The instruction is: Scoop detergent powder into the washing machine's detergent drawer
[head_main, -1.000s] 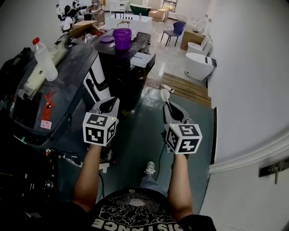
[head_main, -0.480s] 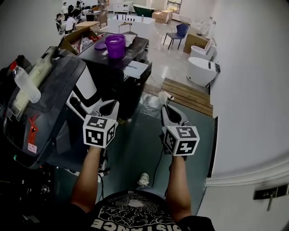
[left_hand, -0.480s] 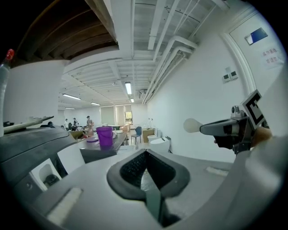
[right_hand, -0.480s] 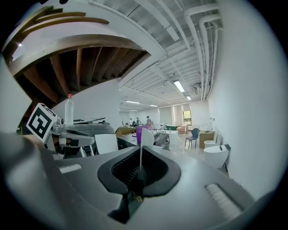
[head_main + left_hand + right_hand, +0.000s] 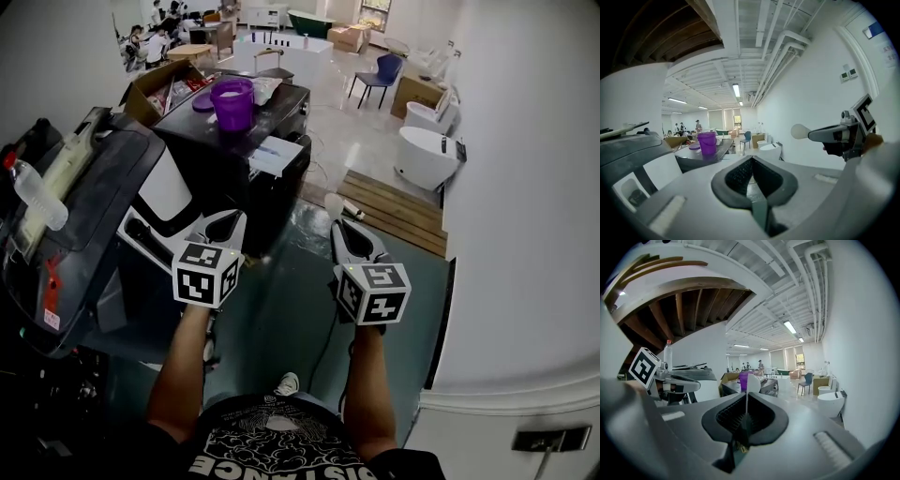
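My right claw [image 5: 348, 236] pinches a white spoon [image 5: 333, 203] by its handle. My left claw [image 5: 226, 223] is closed, empty. A purple bucket [image 5: 232, 101] stands on the dark desk [image 5: 287, 101].

Bright ceiling strip lighting; fisheye edges, dark vignette.

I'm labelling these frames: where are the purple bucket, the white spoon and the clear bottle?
purple bucket [image 5: 232, 109], head view, on its front wall.
white spoon [image 5: 334, 202], head view, on its bowl.
clear bottle [image 5: 31, 195], head view, on its body.
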A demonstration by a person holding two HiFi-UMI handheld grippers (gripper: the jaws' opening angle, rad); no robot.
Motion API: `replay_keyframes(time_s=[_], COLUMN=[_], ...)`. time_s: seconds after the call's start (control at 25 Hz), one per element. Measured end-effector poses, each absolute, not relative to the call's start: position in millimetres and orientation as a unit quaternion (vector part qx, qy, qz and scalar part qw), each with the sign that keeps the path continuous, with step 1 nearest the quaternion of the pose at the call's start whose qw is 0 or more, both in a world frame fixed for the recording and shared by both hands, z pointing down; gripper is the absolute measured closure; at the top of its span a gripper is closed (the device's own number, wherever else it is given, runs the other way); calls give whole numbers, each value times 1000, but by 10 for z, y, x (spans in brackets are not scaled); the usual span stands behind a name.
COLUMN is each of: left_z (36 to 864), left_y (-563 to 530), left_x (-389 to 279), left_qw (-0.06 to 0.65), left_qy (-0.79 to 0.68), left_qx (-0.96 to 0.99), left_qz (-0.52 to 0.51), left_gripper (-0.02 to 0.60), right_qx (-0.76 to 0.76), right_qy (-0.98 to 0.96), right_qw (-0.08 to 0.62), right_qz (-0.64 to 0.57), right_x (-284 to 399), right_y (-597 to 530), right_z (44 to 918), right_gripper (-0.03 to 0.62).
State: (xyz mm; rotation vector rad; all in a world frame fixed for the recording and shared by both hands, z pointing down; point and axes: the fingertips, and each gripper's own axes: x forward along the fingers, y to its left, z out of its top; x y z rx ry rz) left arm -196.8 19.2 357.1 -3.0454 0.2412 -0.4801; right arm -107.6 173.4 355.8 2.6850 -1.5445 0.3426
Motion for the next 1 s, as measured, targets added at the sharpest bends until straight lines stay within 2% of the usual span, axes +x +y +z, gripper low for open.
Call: replay_keyframes(time_s=[1.0], left_z=[3681], left_y=[-408], left_x=[-1085], left_qw=[13], left_qy=[107], left_qx=[-984], left_qz=[-139], left_gripper=[581], right_qx=[842], right_qy=[-529], right_qw=[34], right_qz=[103], right_x=[-152], right_y=[1068], right_z=[3654], right_gripper=[554])
